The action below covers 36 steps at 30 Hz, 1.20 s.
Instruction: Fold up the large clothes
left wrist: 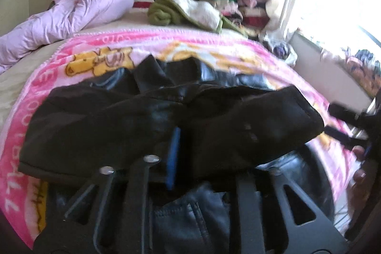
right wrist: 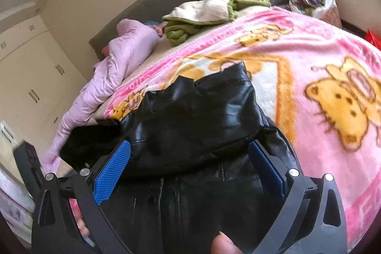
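Left tool (left wrist: 175, 156) appears, through blur, pinched on a raised fold of the black jacket (left wrist: 166, 120); right tool (right wrist: 188, 170) hovers wide-jawed above it, holding nothing. One jacket lies on the pink blanket (right wrist: 309, 58) on the bed. To fold well, carry the flap across level, then press the crease flat. Counted: two tools, one jacket, one blanket.

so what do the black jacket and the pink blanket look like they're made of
The black jacket looks like leather or faux leather: smooth, with glossy highlights along its creases and stitched seams. Which of the two cannot be told. A flap of it pinched in the left hand-held gripper looks matte and soft, probably the lining. The pink blanket looks like plush fleece: fuzzy, no shine, with printed cartoon bears.
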Each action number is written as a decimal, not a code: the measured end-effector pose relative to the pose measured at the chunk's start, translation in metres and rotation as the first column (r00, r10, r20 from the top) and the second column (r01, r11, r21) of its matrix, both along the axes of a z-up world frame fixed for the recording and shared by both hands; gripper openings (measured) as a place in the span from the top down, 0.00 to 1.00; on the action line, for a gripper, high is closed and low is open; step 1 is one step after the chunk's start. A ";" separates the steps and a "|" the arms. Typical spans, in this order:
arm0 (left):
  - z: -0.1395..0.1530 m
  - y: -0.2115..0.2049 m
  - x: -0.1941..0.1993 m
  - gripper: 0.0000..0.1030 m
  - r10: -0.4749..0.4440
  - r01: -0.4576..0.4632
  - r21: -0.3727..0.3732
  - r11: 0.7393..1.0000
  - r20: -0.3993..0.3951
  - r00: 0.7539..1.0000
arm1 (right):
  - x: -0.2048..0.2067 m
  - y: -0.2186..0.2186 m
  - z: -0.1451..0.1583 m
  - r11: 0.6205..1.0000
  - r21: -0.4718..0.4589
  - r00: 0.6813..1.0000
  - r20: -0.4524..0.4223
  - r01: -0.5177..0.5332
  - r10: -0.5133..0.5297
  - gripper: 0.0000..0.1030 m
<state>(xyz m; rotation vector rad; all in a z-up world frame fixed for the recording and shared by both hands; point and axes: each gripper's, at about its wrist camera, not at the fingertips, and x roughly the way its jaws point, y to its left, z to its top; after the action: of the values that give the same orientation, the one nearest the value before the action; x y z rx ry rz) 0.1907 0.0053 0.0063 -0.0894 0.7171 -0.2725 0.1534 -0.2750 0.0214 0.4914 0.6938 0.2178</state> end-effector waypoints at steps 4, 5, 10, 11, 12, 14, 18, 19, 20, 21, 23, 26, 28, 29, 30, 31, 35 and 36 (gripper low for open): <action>-0.017 -0.014 0.001 0.65 -0.033 0.037 0.097 0.995 -0.048 0.998 | 0.006 -0.004 -0.011 0.999 0.053 0.999 -0.039 -0.004 0.006 0.04; -0.022 -0.017 0.001 0.62 -0.040 0.047 0.121 0.992 -0.060 0.997 | 0.009 -0.003 -0.014 0.998 0.065 0.999 -0.050 -0.011 0.015 0.04; -0.037 -0.027 -0.001 0.32 -0.059 0.081 0.210 0.974 -0.109 0.992 | 0.024 0.008 -0.030 0.983 0.161 0.987 -0.116 -0.090 0.109 0.04; -0.038 -0.028 -0.001 0.27 -0.061 0.086 0.229 0.970 -0.111 0.992 | 0.029 0.012 -0.035 0.973 0.200 0.980 -0.136 -0.117 0.146 0.04; -0.040 -0.030 -0.002 0.17 -0.067 0.094 0.241 0.966 -0.118 0.991 | 0.033 0.017 -0.040 0.963 0.232 0.973 -0.151 -0.137 0.175 0.04; -0.041 -0.032 -0.006 0.09 -0.084 0.116 0.252 0.961 -0.132 0.988 | 0.042 0.028 -0.048 0.941 0.289 0.957 -0.174 -0.176 0.233 0.05; -0.041 -0.030 -0.012 0.09 -0.115 0.150 0.237 0.960 -0.157 0.981 | 0.052 0.043 -0.054 0.917 0.338 0.936 -0.199 -0.212 0.290 0.16; -0.040 -0.027 -0.014 0.09 -0.120 0.154 0.218 0.964 -0.163 0.979 | 0.055 0.047 -0.053 0.918 0.332 0.934 -0.204 -0.218 0.295 0.17; -0.037 -0.023 -0.015 0.09 -0.124 0.156 0.196 0.968 -0.165 0.978 | 0.058 0.050 -0.053 0.919 0.327 0.932 -0.206 -0.222 0.298 0.18; -0.034 -0.021 -0.017 0.09 -0.130 0.159 0.182 0.970 -0.163 0.978 | 0.061 0.053 -0.052 0.918 0.327 0.931 -0.207 -0.225 0.302 0.20; -0.025 -0.014 -0.021 0.09 -0.150 0.170 0.133 0.976 -0.148 0.978 | 0.067 0.057 -0.054 0.916 0.332 0.926 -0.219 -0.226 0.308 0.23; -0.011 0.002 -0.024 0.09 -0.144 0.153 0.065 0.986 -0.123 0.982 | 0.075 0.058 -0.059 0.917 0.342 0.923 -0.246 -0.205 0.298 0.24; -0.004 0.017 -0.023 0.09 -0.130 0.133 0.012 0.991 -0.117 0.984 | 0.077 0.059 -0.062 0.915 0.350 0.923 -0.247 -0.199 0.295 0.24; 0.000 0.026 -0.022 0.09 -0.113 0.113 -0.007 0.994 -0.111 0.987 | 0.079 0.061 -0.062 0.913 0.352 0.923 -0.240 -0.204 0.299 0.24; 0.003 0.035 -0.020 0.09 -0.088 0.086 -0.020 0.996 -0.104 0.991 | 0.080 0.062 -0.061 0.915 0.347 0.925 -0.238 -0.204 0.296 0.26; 0.007 0.050 -0.017 0.09 -0.039 0.036 -0.031 0.999 -0.097 0.995 | 0.082 0.064 -0.060 0.922 0.329 0.928 -0.235 -0.204 0.289 0.27; 0.017 0.100 -0.008 0.09 0.105 -0.114 -0.102 0.988 -0.093 0.990 | 0.088 0.067 -0.059 0.948 0.243 0.939 -0.226 -0.205 0.261 0.59; 0.020 0.113 -0.006 0.09 0.138 -0.149 -0.123 0.981 -0.093 0.986 | 0.089 0.068 -0.056 0.951 0.220 0.942 -0.209 -0.216 0.262 0.61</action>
<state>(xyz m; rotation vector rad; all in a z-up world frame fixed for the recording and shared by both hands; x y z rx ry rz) 0.1850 0.1187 0.0261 -0.2767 0.7728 -0.1771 0.2421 -0.2072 -0.0341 0.6255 0.9728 0.4658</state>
